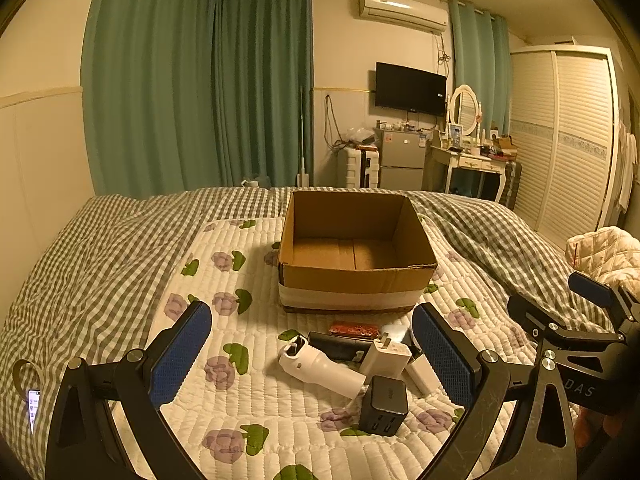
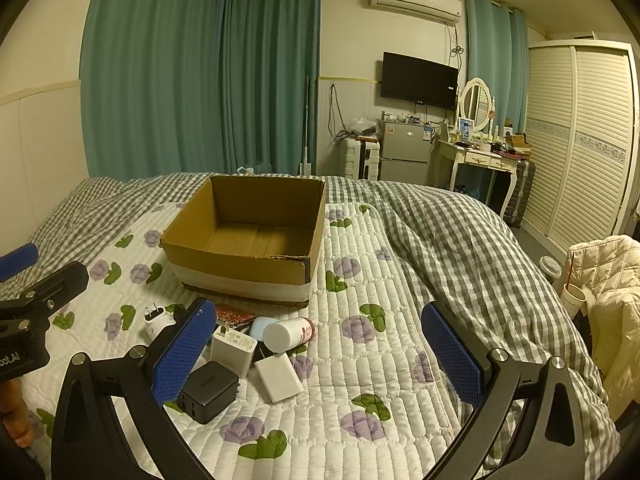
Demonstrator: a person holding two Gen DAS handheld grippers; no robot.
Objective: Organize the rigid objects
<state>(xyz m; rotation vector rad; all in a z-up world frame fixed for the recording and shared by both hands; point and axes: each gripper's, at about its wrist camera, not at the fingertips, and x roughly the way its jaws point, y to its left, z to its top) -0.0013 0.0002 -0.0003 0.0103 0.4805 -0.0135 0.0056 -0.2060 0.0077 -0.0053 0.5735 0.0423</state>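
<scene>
An empty open cardboard box (image 1: 356, 276) (image 2: 244, 268) stands on the floral quilt. In front of it lies a cluster: a black multi-port charger (image 1: 384, 406) (image 2: 206, 392), a white plug adapter (image 1: 386, 358) (image 2: 233, 349), a white handle-shaped device (image 1: 320, 368), a flat white block (image 2: 279, 376), a white bottle on its side (image 2: 288, 334), a red packet (image 1: 354, 330) and a dark bar (image 1: 340, 346). My left gripper (image 1: 312, 356) is open above the cluster. My right gripper (image 2: 320, 356) is open, the cluster by its left finger.
The bed has a grey checked duvet (image 2: 440, 240) bunched on the right. A cream jacket (image 2: 608, 288) and a paper cup (image 2: 574, 298) sit at the right edge. A phone (image 1: 33, 406) lies far left. Fridge, dressing table and wardrobe stand behind.
</scene>
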